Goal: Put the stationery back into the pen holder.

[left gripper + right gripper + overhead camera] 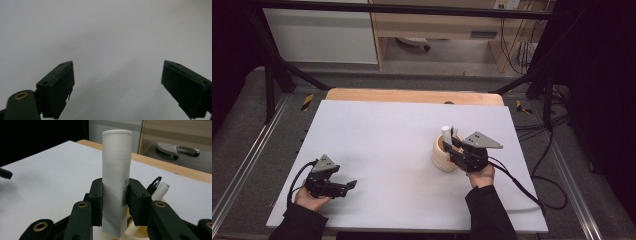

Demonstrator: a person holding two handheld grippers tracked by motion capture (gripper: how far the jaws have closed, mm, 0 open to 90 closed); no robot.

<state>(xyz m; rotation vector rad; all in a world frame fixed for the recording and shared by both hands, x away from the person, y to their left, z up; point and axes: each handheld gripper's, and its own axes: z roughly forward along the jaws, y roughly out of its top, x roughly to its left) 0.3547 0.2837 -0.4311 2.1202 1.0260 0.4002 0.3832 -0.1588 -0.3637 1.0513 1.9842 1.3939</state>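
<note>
My right gripper point(454, 145) point(115, 197) is shut on a white tube point(116, 182), cap end up, with a pad pressed on each side of it. The tube point(446, 134) stands just above a round cream pot point(443, 156) right of the table's middle. Below the jaws in the right gripper view shows the pot's rim point(140, 231), and another small white tube point(160, 191) and a black-tipped item point(155, 182) stick out of it. My left gripper point(346, 187) point(117, 82) lies low near the front left of the white table point(382, 145), open, with only bare tabletop between its jaws.
A wooden strip point(412, 96) runs along the table's far edge. A black frame point(277, 75) stands round the table, and cables point(542, 165) trail on the floor at the right. A wooden cabinet point(437, 25) stands beyond the table.
</note>
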